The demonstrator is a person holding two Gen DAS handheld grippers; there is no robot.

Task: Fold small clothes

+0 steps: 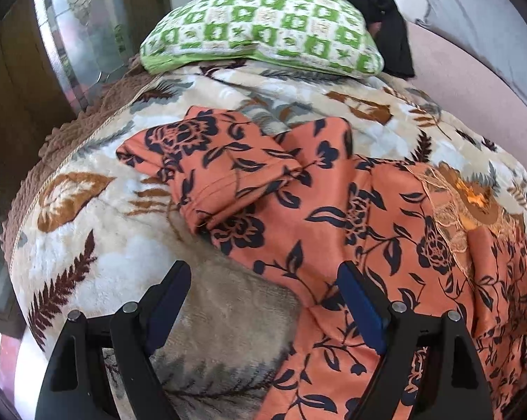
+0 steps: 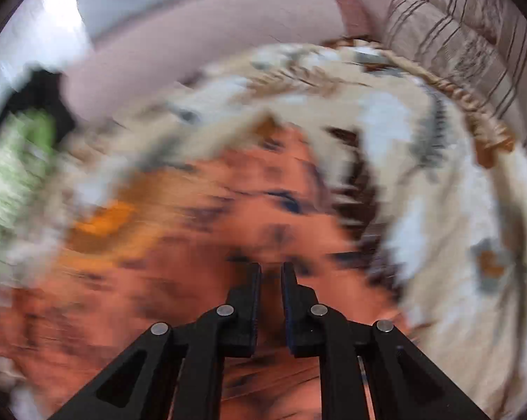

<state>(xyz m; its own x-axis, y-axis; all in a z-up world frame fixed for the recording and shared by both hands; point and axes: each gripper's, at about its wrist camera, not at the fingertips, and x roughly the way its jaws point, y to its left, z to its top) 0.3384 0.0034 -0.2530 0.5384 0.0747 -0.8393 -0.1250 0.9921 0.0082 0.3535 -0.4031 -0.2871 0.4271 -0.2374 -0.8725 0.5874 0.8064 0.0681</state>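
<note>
Orange floral-print garment (image 1: 298,210) lay spread on the blanket, its long axis running from the far left down toward the near right in the left wrist view.

Thin woven cloth, dark navy flowers and leaves, one sleeve (image 1: 207,161) folded back over the body, lace trim (image 1: 452,203) at the neckline on the right. Left gripper (image 1: 263,276) hung over the garment's near-left edge, jaws wide apart and empty, one finger over blanket, the other over cloth. Right gripper (image 2: 271,273) was nearly closed; orange fabric filled the narrow gap, but blur left an actual pinch unclear. Underneath, a plush leaf-patterned blanket (image 1: 88,255); beyond it, a green-checked pillow (image 1: 263,31) and dark clothing (image 1: 382,10).
</note>
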